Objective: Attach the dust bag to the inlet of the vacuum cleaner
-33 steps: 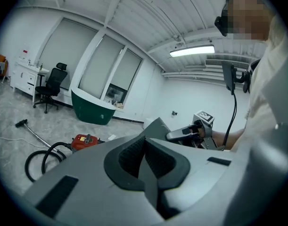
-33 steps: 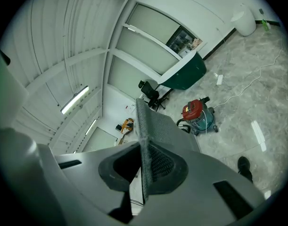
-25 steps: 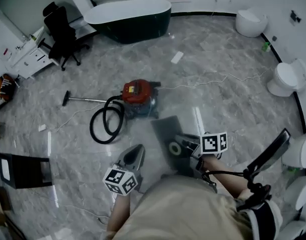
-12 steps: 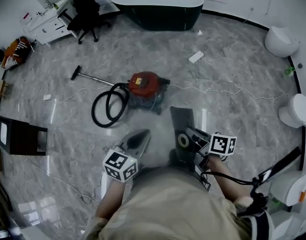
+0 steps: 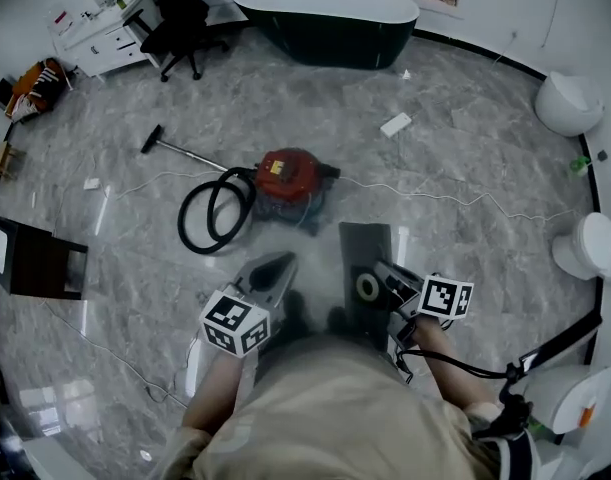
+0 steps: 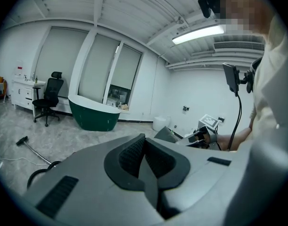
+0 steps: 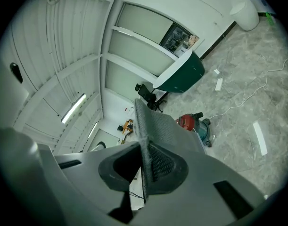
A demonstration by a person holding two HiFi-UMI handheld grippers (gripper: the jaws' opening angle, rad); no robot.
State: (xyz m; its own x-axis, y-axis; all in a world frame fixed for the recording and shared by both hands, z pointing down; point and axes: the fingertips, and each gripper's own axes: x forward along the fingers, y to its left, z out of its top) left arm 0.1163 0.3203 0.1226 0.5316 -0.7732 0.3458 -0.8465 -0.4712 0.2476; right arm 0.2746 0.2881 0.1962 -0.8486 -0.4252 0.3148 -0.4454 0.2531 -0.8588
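Right gripper has its jaws clamped on the dust bag, out at twelve o'clock. It looks light and floppy, so the stiffer ringed collar is probably the better hold. Left gripper jaws together, empty. Vacuum cleaner waits at eleven o'clock, well apart.

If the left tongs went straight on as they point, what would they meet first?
Probably the red vacuum cleaner: the shut, empty left tongs aim roughly at it, though depth is unclear and floor may come first.
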